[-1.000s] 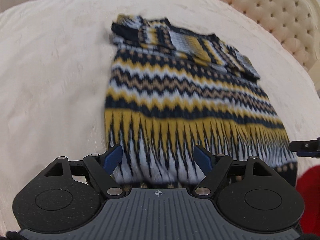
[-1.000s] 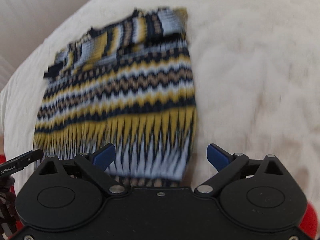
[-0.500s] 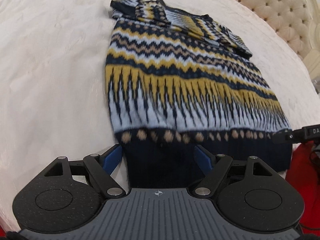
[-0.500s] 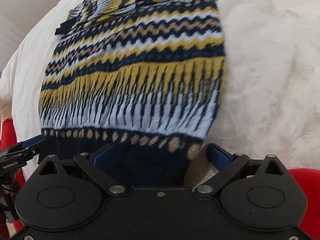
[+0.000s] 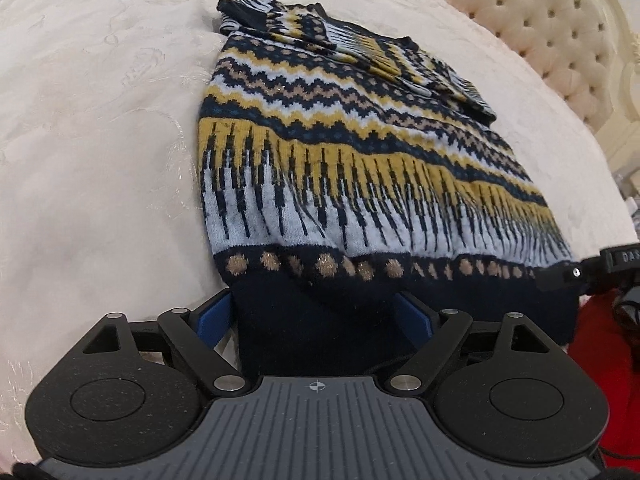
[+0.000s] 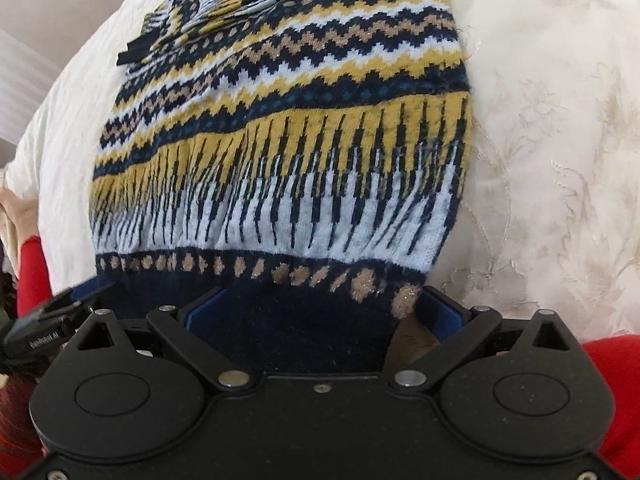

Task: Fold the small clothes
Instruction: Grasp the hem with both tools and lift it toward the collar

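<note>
The knitted sweater [image 5: 360,152] lies flat on the bed [image 5: 100,120], body spread, patterned in navy, mustard, tan and pale blue zigzag bands. Its sleeves are folded across the chest at the far end, seen in both wrist views. The plain navy hem [image 5: 320,328] faces the cameras and hangs at the near edge of the mattress.

The left gripper [image 5: 316,320] sits at the hem's left portion. Its jaws stand spread wide, with the navy ribbing filling the space between the blue pads [image 5: 212,316]; the left edge of the sweater lies just beside the left pad. The jaws are released, not pinching the cloth.

The right gripper [image 6: 320,312] is at the hem's right portion [image 6: 304,320]. Its jaws are likewise spread apart, with the hem between the blue pads [image 6: 200,312] and the garment's right corner just inside the right pad. Whether the pads touch the fabric cannot be told.

Each gripper's tip shows at the edge of the other's view, against the hem's outer corners.

The bed carries a cream embroidered bedspread [image 6: 540,140]. A cream tufted headboard [image 5: 540,20] stands beyond the sweater in the left wrist view. Red cloth [image 6: 608,400] appears at the lower edges of both views.
</note>
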`<state>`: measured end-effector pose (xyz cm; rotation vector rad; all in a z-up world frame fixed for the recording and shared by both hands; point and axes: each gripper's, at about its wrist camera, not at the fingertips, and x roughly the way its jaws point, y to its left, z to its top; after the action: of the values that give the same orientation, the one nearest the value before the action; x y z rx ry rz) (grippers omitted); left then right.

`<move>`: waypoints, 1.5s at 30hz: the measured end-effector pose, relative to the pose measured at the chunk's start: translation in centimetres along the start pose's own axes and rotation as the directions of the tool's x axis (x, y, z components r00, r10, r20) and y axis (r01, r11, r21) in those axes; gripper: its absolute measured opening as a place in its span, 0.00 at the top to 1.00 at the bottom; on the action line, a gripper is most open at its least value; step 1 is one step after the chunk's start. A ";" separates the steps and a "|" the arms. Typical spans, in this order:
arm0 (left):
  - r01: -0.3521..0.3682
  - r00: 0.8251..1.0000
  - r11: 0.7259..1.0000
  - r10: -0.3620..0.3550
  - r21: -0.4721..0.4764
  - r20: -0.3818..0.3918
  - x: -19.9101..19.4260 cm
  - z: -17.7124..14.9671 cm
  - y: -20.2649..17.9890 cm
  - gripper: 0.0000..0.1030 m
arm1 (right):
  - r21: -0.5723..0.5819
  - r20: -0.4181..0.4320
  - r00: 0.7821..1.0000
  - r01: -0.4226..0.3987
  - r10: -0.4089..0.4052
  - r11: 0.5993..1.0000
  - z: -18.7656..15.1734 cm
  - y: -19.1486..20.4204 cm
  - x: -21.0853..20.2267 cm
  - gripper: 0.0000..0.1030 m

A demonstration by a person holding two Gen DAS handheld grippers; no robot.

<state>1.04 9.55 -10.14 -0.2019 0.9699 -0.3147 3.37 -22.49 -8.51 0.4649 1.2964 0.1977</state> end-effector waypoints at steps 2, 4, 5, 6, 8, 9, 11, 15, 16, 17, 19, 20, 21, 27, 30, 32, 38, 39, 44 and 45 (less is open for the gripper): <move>0.016 1.000 1.000 -0.015 0.008 -0.012 -0.3 0.0 0.1 0.23 | 0.002 -0.002 1.000 -0.005 0.005 1.000 0.0 0.0 0.0 0.02; 0.030 0.999 0.999 -0.030 0.011 -0.025 -0.6 -0.1 0.2 0.33 | 0.000 -0.004 1.000 -0.004 0.004 1.000 0.0 0.1 0.0 0.02; 0.033 0.999 0.999 -0.033 0.013 -0.030 -0.8 -0.2 0.3 0.35 | 0.000 -0.005 1.000 -0.004 0.004 1.000 0.1 0.1 0.0 0.02; 0.035 0.999 0.999 -0.034 0.016 -0.032 -0.9 -0.2 0.5 0.44 | -0.001 -0.005 1.000 -0.004 0.004 1.000 0.1 0.1 0.1 0.02; 0.030 0.999 0.999 -0.029 0.015 -0.030 -1.2 -0.4 0.8 0.58 | 0.000 0.000 1.000 -0.009 0.009 1.000 0.1 0.1 0.0 0.02; 0.029 0.999 1.000 -0.029 0.004 -0.025 -1.3 -0.5 1.1 0.70 | -0.002 0.005 1.000 -0.007 0.007 1.000 0.1 0.1 0.0 0.03; 0.061 0.998 0.997 -0.061 -0.050 -0.007 -1.6 -0.6 1.9 0.81 | -0.010 0.022 1.000 0.004 -0.004 1.000 0.0 0.3 -0.2 0.17; 0.101 0.994 0.989 -0.095 -0.110 0.059 -2.3 -0.9 2.5 0.89 | -0.045 0.080 0.995 0.056 -0.053 0.997 -0.5 0.8 -0.8 0.71; 0.100 0.993 0.990 -0.092 -0.102 0.079 -2.6 -0.9 2.4 0.89 | -0.054 0.102 0.994 0.034 -0.029 0.998 -0.6 0.8 -1.1 0.79; 0.101 0.991 0.991 -0.092 -0.093 0.097 -2.9 -0.9 2.2 0.89 | -0.062 0.132 0.991 0.009 -0.001 0.998 -0.8 0.8 -1.6 0.81; 0.108 0.986 0.991 -0.097 -0.077 0.134 -3.7 -0.7 1.8 0.90 | -0.067 0.193 0.980 -0.038 0.051 0.997 -1.0 0.7 -2.6 0.83; 0.113 0.983 0.991 -0.101 -0.070 0.155 -4.1 -0.6 1.6 0.90 | -0.067 0.226 0.970 -0.076 0.090 0.995 -1.1 0.5 -3.2 0.83; 0.118 0.979 0.991 -0.105 -0.063 0.177 -4.7 -0.4 1.4 0.91 | -0.062 0.256 0.959 -0.113 0.125 0.992 -1.2 0.2 -3.7 0.84; 0.133 0.950 0.991 -0.118 -0.031 0.289 -7.4 2.0 0.4 0.94 | -0.011 0.403 0.880 -0.269 0.251 0.963 -0.8 -1.2 -5.9 0.85; 0.129 0.944 0.991 -0.117 -0.019 0.308 -7.4 3.0 -0.1 0.94 | -0.013 0.435 0.864 -0.275 0.253 0.961 -0.6 -1.2 -6.4 0.86; 0.135 0.940 0.991 -0.121 -0.021 0.318 -7.3 3.5 -0.2 0.94 | -0.026 0.442 0.857 -0.282 0.264 0.959 -0.4 -1.1 -6.5 0.87; 0.142 0.935 0.989 -0.122 -0.038 0.334 -7.2 4.0 -0.2 0.94 | -0.053 0.447 0.847 -0.297 0.289 0.953 -0.1 -1.2 -6.8 0.87; 0.144 0.934 0.989 -0.123 -0.040 0.336 -7.3 4.0 0.0 0.94 | -0.054 0.449 0.844 -0.303 0.294 0.952 0.0 -1.2 -6.8 0.87; 0.156 0.924 0.987 -0.128 -0.048 0.361 -7.8 4.9 0.3 0.94 | -0.055 0.474 0.816 -0.346 0.330 0.936 0.5 -1.6 -7.3 0.87; 0.161 0.921 0.986 -0.132 -0.050 0.367 -7.9 5.3 0.3 0.94 | -0.055 0.483 0.808 -0.357 0.338 0.932 0.8 -1.7 -7.5 0.87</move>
<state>1.37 12.76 -1.22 -0.3928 0.6007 -0.3621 1.93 -27.10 -2.51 0.7356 0.7105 0.3397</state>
